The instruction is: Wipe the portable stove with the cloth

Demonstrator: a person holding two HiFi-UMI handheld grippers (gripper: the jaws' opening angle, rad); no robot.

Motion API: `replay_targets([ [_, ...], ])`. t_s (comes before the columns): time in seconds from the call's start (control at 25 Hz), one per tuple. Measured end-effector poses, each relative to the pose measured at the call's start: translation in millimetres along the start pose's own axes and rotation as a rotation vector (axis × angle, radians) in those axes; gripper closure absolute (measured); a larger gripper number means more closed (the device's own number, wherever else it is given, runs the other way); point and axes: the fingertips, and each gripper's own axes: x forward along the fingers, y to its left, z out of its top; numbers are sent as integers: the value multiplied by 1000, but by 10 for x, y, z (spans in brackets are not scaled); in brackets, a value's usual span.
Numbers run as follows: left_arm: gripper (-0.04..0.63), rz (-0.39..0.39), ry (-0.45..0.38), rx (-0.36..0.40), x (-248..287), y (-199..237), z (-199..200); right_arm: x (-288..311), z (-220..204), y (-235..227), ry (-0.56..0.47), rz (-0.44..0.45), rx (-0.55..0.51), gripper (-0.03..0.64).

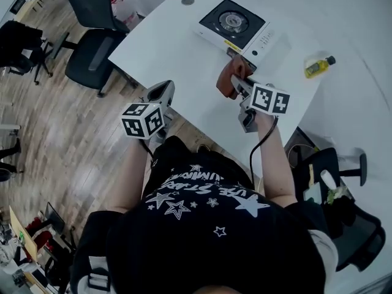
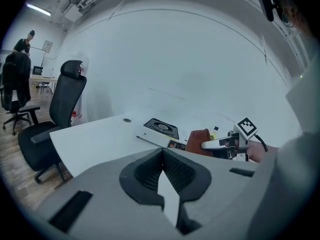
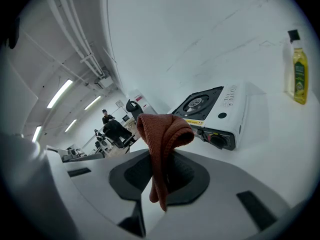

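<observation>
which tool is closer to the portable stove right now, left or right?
Right. The right tool, shut on the cloth, sits just short of the front edge of the stove. The left tool hangs back at the near edge of the table, empty.

Cloth (image 3: 162, 134): rust brown, unpatterned. Portable stove (image 1: 236, 26): white body, black top (yellow label strip at front). Bottle (image 1: 318, 67): yellow, black cap. Table (image 1: 165, 54): white. Shirt (image 1: 208, 225): black, white stars. Office chair (image 1: 92, 57): black. Floor (image 1: 61, 133): brown wood grain.

Brown cloth (image 1: 228, 81) near white stove (image 1: 233, 23)
</observation>
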Motion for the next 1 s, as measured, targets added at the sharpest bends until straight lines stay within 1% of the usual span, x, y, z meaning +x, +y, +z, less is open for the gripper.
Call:
replay_targets([
  [0.12,588,-20,4,-3,147,113,108,79,81,-60,-4,-22,12,558],
  [0.24,588,-55,19,6,405,287,254,242,260,-104,-21,-50,20,558],
  [0.44,588,-135,53,29,835,463,409,377,502,-127,-87,-99,40,558],
  [0.56,588,-186,68,62,1098,569,597,496,700,-152,-113,-121,44,558],
  [0.76,588,-249,80,80,1573,791,918,766,1025,-261,-134,-162,56,558],
  [0.88,588,-290,85,106,1782,865,1064,940,1193,-271,-144,-167,64,558],
  [1.0,588,-320,93,116,1961,941,1169,1129,1366,-239,-153,-155,83,558],
])
